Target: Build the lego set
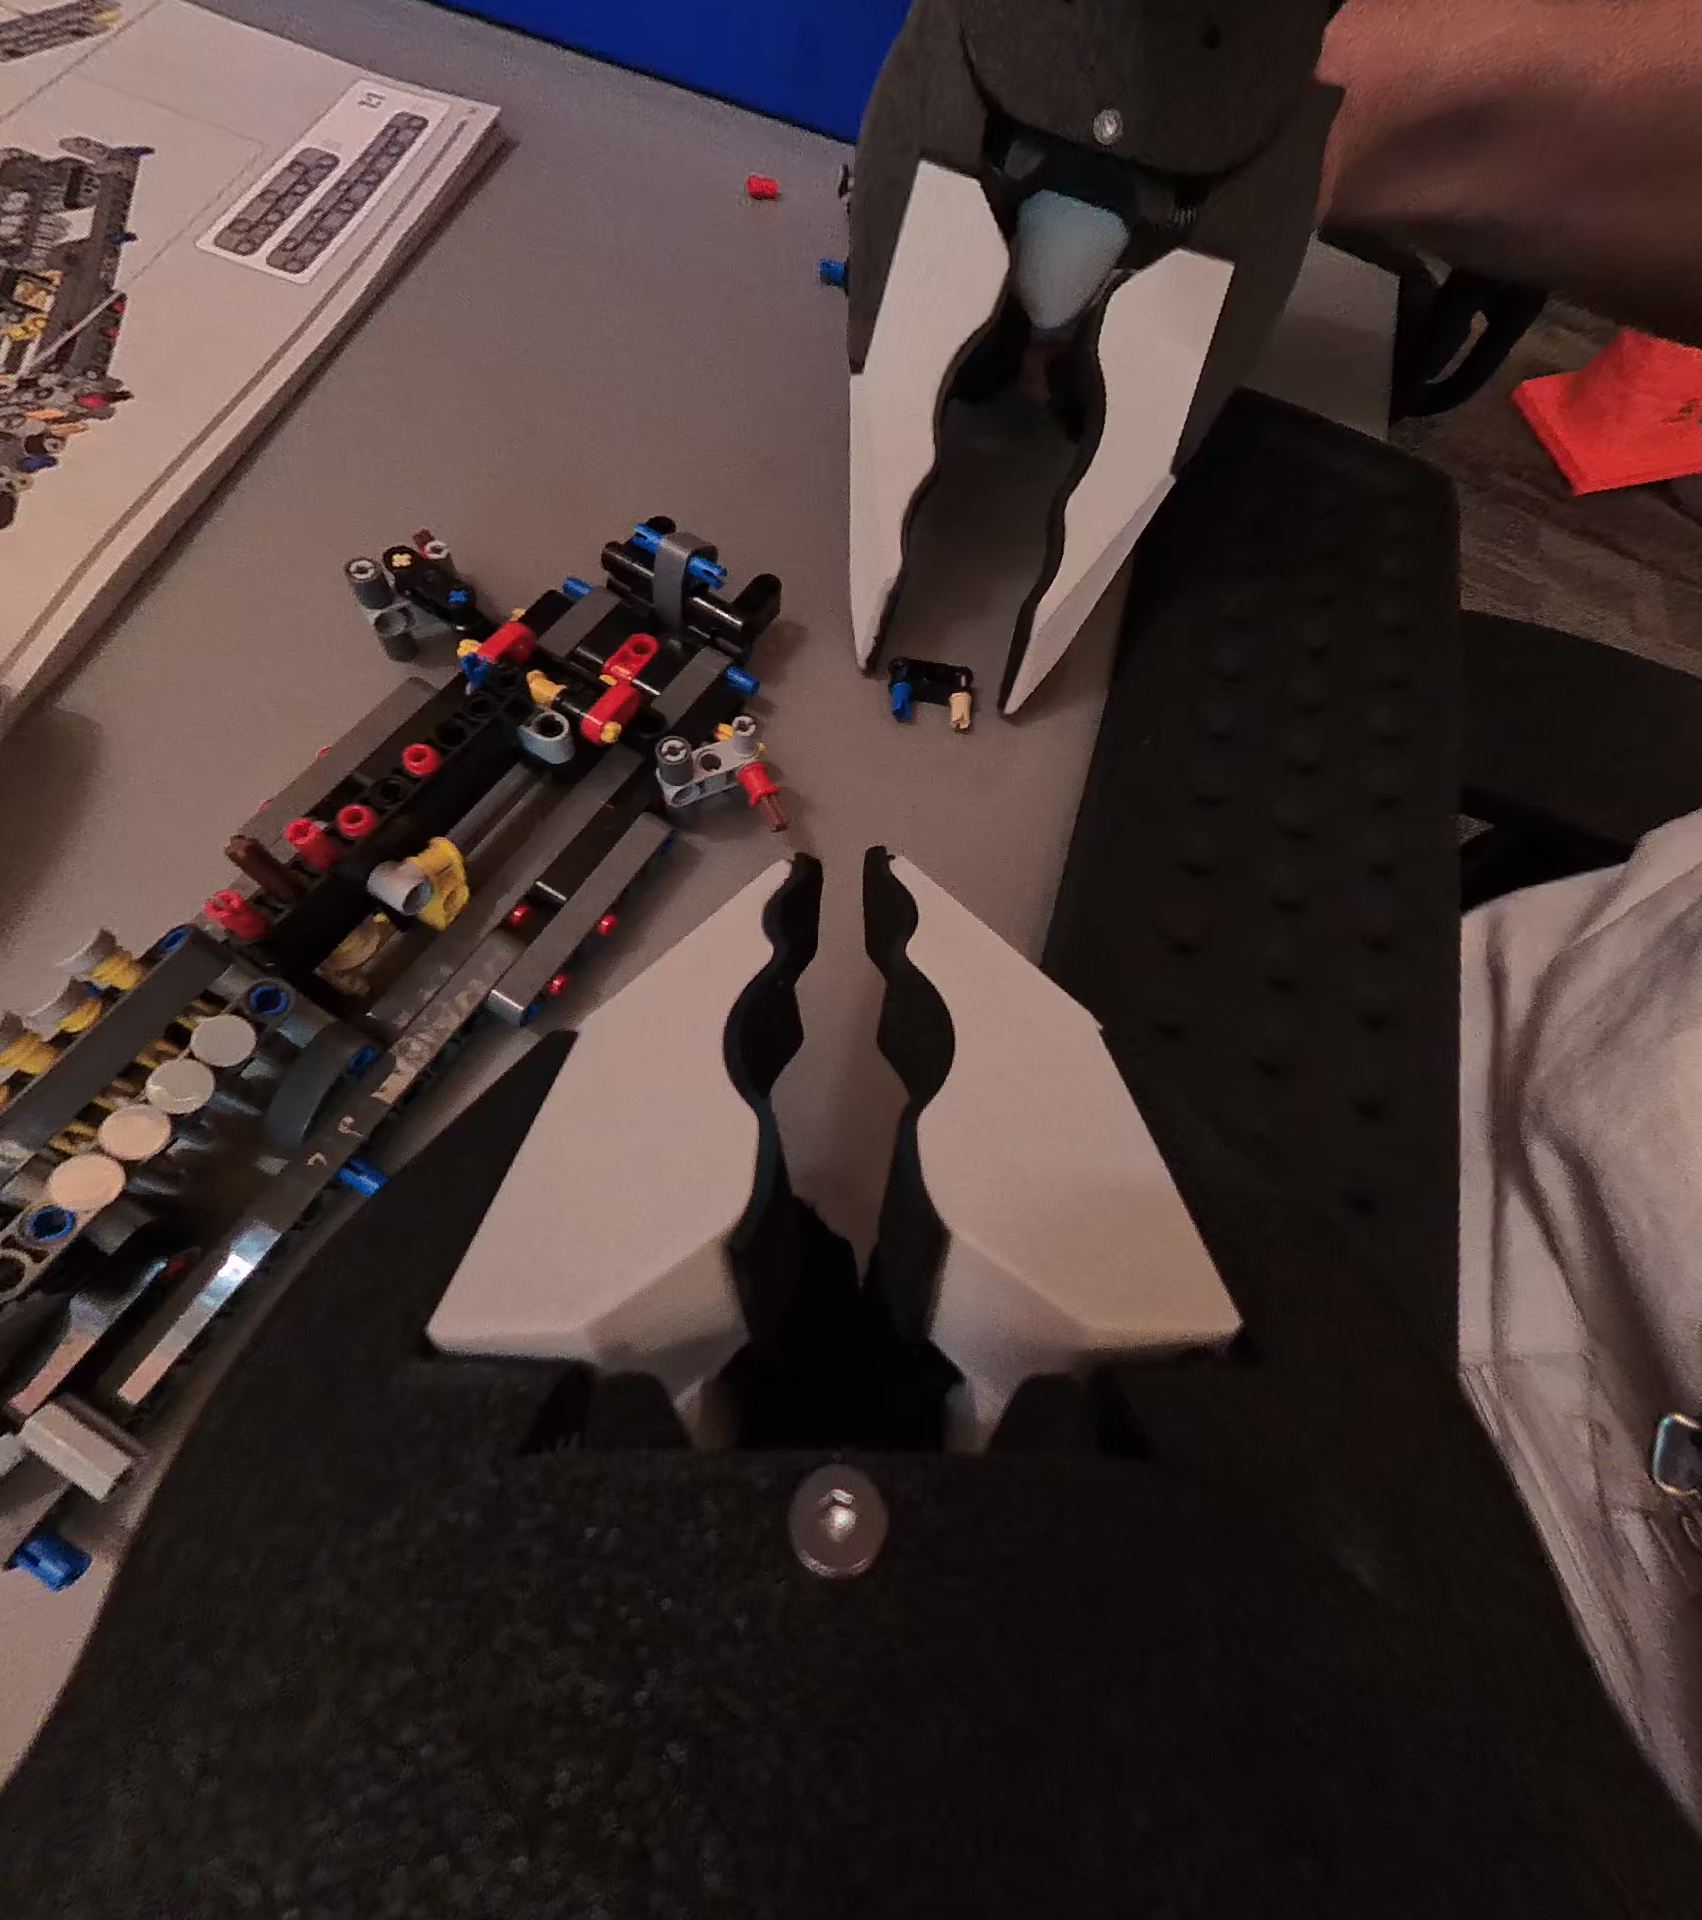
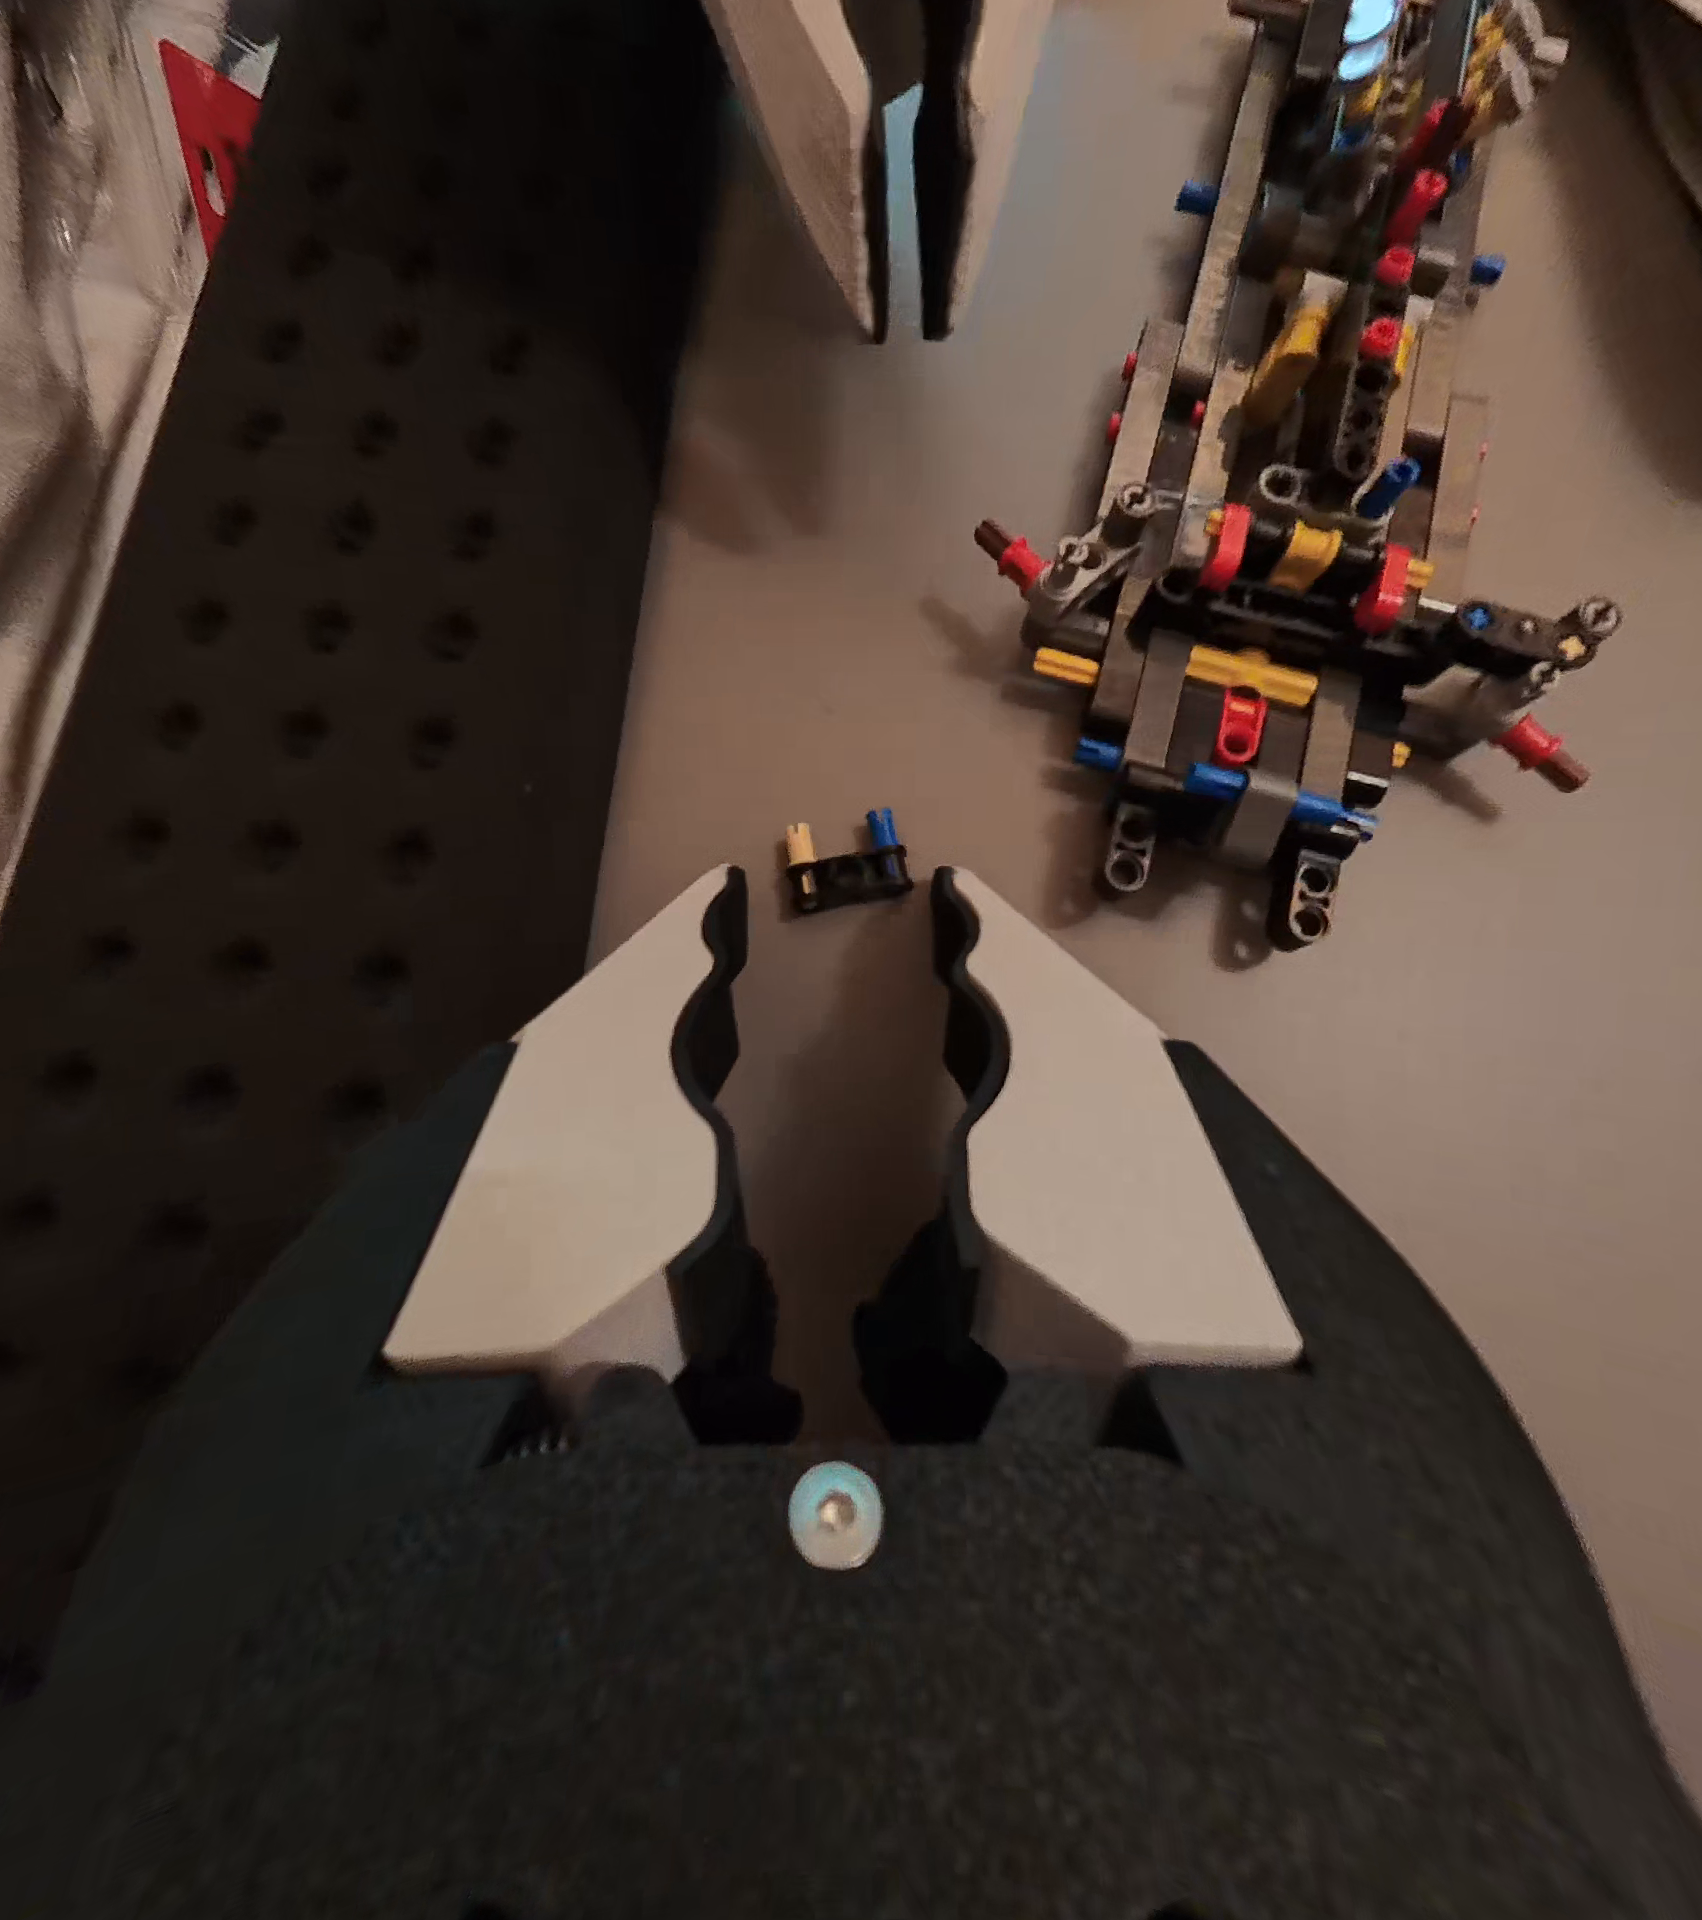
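Black and grey beams make up most of the partly built chassis [image 1: 473,831], which lies flat on the grey table [image 1: 618,343]. Red, blue and yellow pins and connectors are already seated along its length, and steering-type links are fitted at one end, so a substantial portion of the build is judged complete. No wheels or body panels are seen on it, and the open instruction booklet [image 1: 151,260], beyond the chassis, shows a fuller model; much assembly is therefore judged outstanding.

A small black connector [image 2: 847,871], fitted with one tan pin and one blue pin, lies loose on the table just beside the chassis end. It is not yet attached.

The right gripper [image 2: 839,894] is released, its jaws spread on either side of this connector without touching it. The left gripper [image 1: 842,862] is nearly closed and empty, poised near the chassis. A perforated black panel [image 1: 1273,831] lies on the far side of the connector from the chassis.
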A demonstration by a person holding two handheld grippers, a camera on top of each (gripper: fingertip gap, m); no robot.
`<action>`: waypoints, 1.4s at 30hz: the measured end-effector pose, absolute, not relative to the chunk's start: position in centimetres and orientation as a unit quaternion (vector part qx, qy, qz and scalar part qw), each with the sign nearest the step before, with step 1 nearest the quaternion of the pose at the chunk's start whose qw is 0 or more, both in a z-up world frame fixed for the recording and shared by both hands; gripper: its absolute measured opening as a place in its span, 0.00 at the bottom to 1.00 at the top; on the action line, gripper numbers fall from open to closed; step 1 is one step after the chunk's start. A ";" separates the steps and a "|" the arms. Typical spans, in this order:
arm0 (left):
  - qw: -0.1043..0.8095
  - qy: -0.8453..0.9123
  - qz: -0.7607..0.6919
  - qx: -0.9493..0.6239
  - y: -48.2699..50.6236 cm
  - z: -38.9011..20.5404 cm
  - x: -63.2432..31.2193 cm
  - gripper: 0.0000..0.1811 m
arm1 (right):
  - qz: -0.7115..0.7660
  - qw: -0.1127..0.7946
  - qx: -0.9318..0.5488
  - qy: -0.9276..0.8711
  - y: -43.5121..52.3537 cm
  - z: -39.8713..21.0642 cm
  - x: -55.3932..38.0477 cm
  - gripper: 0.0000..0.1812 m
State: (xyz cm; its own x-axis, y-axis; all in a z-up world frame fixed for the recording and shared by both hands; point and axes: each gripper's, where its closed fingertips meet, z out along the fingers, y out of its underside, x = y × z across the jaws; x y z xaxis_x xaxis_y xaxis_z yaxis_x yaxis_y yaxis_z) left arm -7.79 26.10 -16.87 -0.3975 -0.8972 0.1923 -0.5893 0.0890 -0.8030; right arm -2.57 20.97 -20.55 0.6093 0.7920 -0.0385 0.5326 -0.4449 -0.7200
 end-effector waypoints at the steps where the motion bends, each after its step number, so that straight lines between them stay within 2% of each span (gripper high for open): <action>1: 0.180 0.715 -0.426 -0.524 26.3 -17.0 -7.7 0.04 | 0.183 0.349 -0.825 -0.405 21.1 -20.6 -2.6 0.18; 3: 0.181 0.717 -0.410 -0.533 26.6 -17.4 -7.5 0.04 | 0.175 0.360 -0.817 -0.414 21.2 -20.6 -2.9 0.13; 8: 0.172 0.727 -0.391 -0.538 26.6 -18.3 -7.0 0.12 | 0.153 0.360 -0.847 -0.360 21.8 -20.4 -2.7 0.13; 11: 0.173 0.722 -0.429 -0.514 25.0 -16.7 -6.8 0.12 | 0.171 0.380 -0.863 -0.285 23.2 -17.8 -3.5 0.13; 15: 0.256 0.744 -0.426 -0.447 24.4 -15.0 -6.4 0.10 | 0.274 0.388 -0.863 -0.170 24.6 -15.5 -5.9 0.13; 19: 0.335 0.795 -0.359 -0.356 24.5 -14.7 -7.0 0.07 | 0.354 0.359 -0.858 -0.096 24.8 -15.3 -6.6 0.13; 23: 0.391 0.836 -0.259 -0.285 25.7 -15.4 -7.4 0.06 | 0.339 0.332 -0.875 -0.102 24.8 -15.9 -6.9 0.13; 28: 0.431 0.848 -0.210 -0.224 25.6 -15.4 -7.4 0.06 | 0.320 0.317 -0.886 -0.111 25.3 -15.7 -7.4 0.13; 31: 0.455 0.843 -0.190 -0.213 25.6 -15.4 -7.1 0.02 | 0.318 0.315 -0.888 -0.102 25.7 -15.5 -7.4 0.13; 36: 0.502 0.805 -0.193 -0.252 26.5 -14.7 -6.3 0.01 | 0.312 0.361 -0.875 -0.085 26.6 -14.6 -6.5 0.13; 42: 0.532 0.765 -0.227 -0.281 26.4 -13.7 -6.3 0.01 | 0.411 0.405 -0.816 -0.029 26.7 -13.7 -6.8 0.13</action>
